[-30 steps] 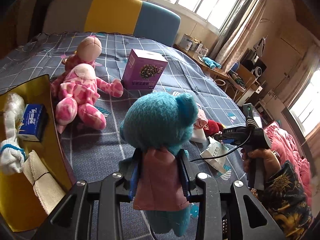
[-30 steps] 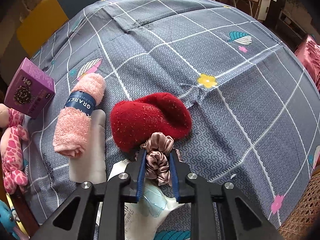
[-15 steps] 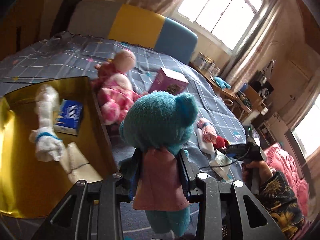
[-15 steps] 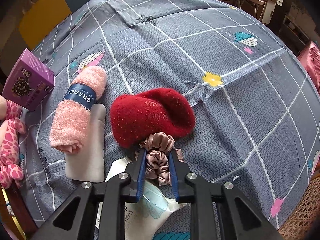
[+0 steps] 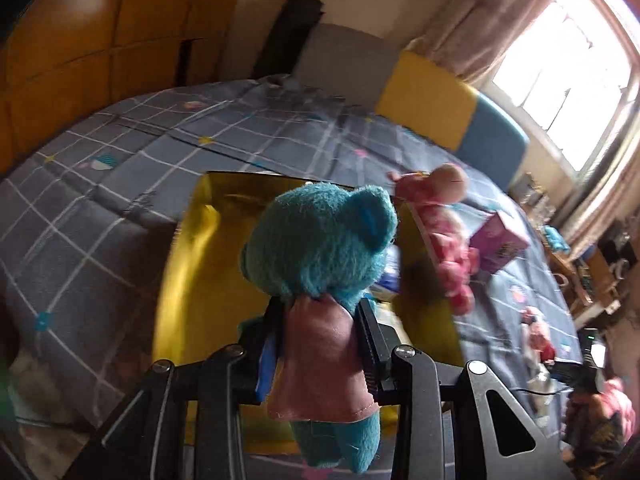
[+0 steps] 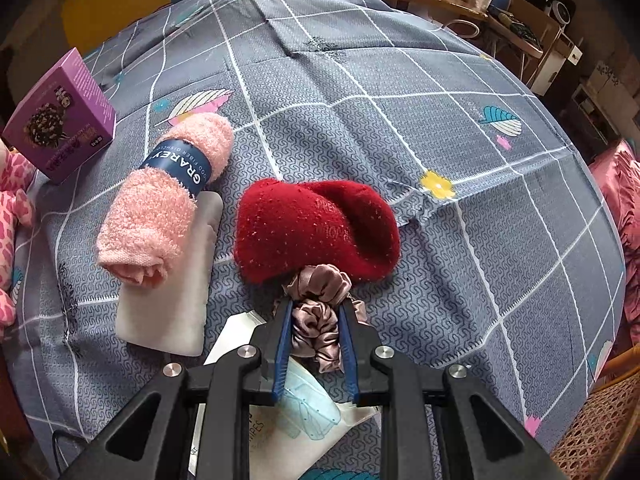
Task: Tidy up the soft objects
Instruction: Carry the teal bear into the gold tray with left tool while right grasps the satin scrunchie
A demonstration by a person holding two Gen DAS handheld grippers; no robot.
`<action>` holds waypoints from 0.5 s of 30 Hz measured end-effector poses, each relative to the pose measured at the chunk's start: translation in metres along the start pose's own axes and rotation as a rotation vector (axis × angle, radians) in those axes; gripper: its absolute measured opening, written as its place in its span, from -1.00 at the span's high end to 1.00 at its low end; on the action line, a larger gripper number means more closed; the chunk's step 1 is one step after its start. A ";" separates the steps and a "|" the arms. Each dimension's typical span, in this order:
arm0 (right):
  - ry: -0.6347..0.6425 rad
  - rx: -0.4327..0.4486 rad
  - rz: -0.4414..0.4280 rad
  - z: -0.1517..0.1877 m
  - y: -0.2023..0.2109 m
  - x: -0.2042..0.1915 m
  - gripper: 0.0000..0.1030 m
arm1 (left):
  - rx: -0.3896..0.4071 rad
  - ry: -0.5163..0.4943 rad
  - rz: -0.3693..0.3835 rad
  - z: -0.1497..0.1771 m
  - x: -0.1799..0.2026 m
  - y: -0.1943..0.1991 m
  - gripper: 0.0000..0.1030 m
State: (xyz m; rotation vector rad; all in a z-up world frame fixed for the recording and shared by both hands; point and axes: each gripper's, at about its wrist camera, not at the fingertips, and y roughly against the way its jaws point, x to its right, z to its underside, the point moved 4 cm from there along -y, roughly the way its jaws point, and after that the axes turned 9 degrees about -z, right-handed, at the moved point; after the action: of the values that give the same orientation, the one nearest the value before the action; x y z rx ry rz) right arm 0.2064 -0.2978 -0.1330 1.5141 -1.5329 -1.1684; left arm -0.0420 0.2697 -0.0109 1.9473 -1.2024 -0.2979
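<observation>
My left gripper (image 5: 320,316) is shut on a teal plush bear (image 5: 320,240) in a pink dress and holds it above the open gold box (image 5: 188,256) on the bed. A pink spotted plush (image 5: 440,232) lies just right of the box. My right gripper (image 6: 314,308) is shut on a mauve satin scrunchie (image 6: 316,320), low over the bed beside a red knitted sock (image 6: 316,228). A rolled pink towel (image 6: 168,196) with a blue band lies on a white pad (image 6: 172,292) to the left.
A purple carton (image 6: 60,120) stands at the left, also in the left wrist view (image 5: 500,244). A white wipes packet (image 6: 280,412) lies under my right gripper. The grey checked bedspread (image 6: 400,100) covers the bed. A wicker basket (image 6: 600,428) is at the bed's right edge.
My left gripper has swung left with the teal bear, from beside the gold box to over it. My right gripper has held the scrunchie almost in place, edging slightly forward.
</observation>
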 end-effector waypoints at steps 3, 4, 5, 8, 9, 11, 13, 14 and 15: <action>0.037 -0.005 0.003 0.001 0.001 -0.004 0.58 | -0.017 -0.007 -0.066 -0.011 -0.016 -0.019 0.31; 0.053 -0.004 0.013 0.001 0.000 -0.007 0.58 | -0.026 -0.011 -0.088 -0.017 -0.020 -0.027 0.31; 0.055 -0.003 0.017 0.001 0.000 -0.008 0.58 | -0.035 -0.009 -0.104 -0.021 -0.025 -0.035 0.31; 0.043 -0.003 0.008 0.001 0.001 -0.007 0.58 | -0.065 -0.017 -0.126 -0.031 -0.030 -0.056 0.30; 0.048 -0.002 0.012 0.002 0.000 -0.007 0.59 | -0.074 -0.031 -0.137 -0.034 -0.029 -0.064 0.29; 0.052 -0.001 0.017 0.002 0.000 -0.006 0.59 | -0.098 -0.037 -0.144 -0.039 -0.027 -0.079 0.28; 0.052 0.000 0.018 0.003 0.000 -0.007 0.59 | -0.114 -0.056 -0.156 -0.044 -0.024 -0.094 0.26; 0.055 0.001 0.019 0.003 -0.001 -0.006 0.59 | -0.126 -0.062 -0.170 -0.046 -0.022 -0.102 0.26; 0.057 0.001 0.021 0.004 -0.002 -0.006 0.59 | -0.140 -0.063 -0.172 -0.047 -0.020 -0.109 0.24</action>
State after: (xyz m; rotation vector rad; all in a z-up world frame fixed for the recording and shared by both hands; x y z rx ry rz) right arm 0.2042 -0.2913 -0.1354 1.5157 -1.5080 -1.1031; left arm 0.0441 0.3340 -0.0656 1.9338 -1.0268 -0.5225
